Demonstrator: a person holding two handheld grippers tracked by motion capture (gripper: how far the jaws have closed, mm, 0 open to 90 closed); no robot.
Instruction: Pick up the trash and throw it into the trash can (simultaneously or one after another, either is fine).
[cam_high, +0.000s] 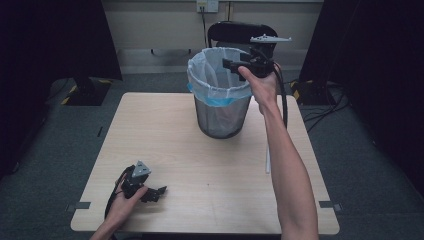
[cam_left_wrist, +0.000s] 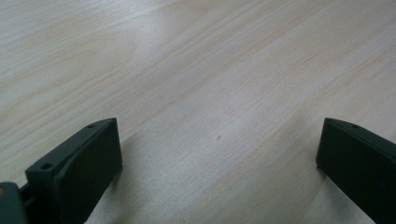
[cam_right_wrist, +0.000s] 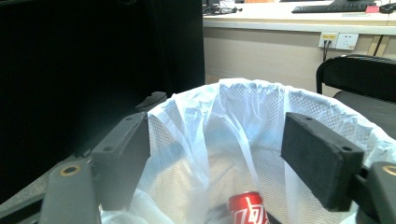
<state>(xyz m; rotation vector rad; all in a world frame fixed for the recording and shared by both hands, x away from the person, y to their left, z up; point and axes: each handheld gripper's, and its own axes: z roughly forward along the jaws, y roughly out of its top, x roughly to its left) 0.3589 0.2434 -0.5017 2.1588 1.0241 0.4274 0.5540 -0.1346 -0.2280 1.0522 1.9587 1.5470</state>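
The drop appears done — the red soda can (cam_right_wrist: 245, 207) lies inside the lined mesh wastebasket (cam_high: 220, 97), below the right gripper (cam_right_wrist: 224, 158), jaws wide and empty. Withdrawal seems called for next. The left gripper (cam_left_wrist: 219, 158) is rested on the table (cam_high: 210, 175), spread and empty.

1. The table (cam_high: 210, 165) is pale beige wood with a fine straight grain.
2. The bin (cam_high: 220, 117) is dark grey wire mesh.
3. The bin liner (cam_high: 200, 75) is translucent white, its folded-over edge tinted light blue on the outside.
4. The can (cam_right_wrist: 246, 209) in the bin is red with white lettering.
5. The right gripper (cam_right_wrist: 215, 154) has black jaws with dark grey pads.
6. The left gripper (cam_left_wrist: 219, 163) has black jaws too.
7. The chair (cam_high: 240, 32) behind the bin is black.
8. The floor (cam_high: 45, 145) is dull grey-green.
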